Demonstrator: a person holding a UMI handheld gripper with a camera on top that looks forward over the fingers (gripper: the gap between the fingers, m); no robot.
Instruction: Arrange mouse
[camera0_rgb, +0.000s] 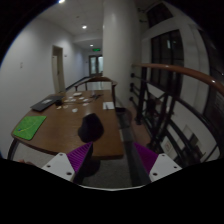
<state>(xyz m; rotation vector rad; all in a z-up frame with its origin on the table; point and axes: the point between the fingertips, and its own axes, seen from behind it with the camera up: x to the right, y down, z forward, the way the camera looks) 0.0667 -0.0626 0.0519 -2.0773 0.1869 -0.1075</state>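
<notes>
Fingers of the claw (110, 160) stand spread apart with nothing clamped between them, their purple pads (78, 156) facing inward over open space. Just ahead of them, and roughly on the line between the two, a dark rounded mouse (92, 126) sits on the wooden table (60, 125), near the table edge that runs beside a dark rail. Ahead and off to the left of the left finger lies a green mat (29, 126); farther beyond it a dark flat device, perhaps a laptop (44, 102), rests on the table, and small pale items are scattered at the far end, too small to identify. To the right of the claw a stair railing (175, 75) with a wooden handrail drops away. The main risk, as I judge it, comes from the mouse's closeness to that table edge: a finger arriving off-centre could nudge it sideways instead of straddling it, and a push toward the right could send it off the table toward the rail. Its smooth, curved shell also looks likely to squirt forward if the pads close high on the dome rather than low on its flanks. Approaching too steeply could drive a fingertip into the wood before the pads reach the mouse. Whether a cable trails from it cannot be told.
</notes>
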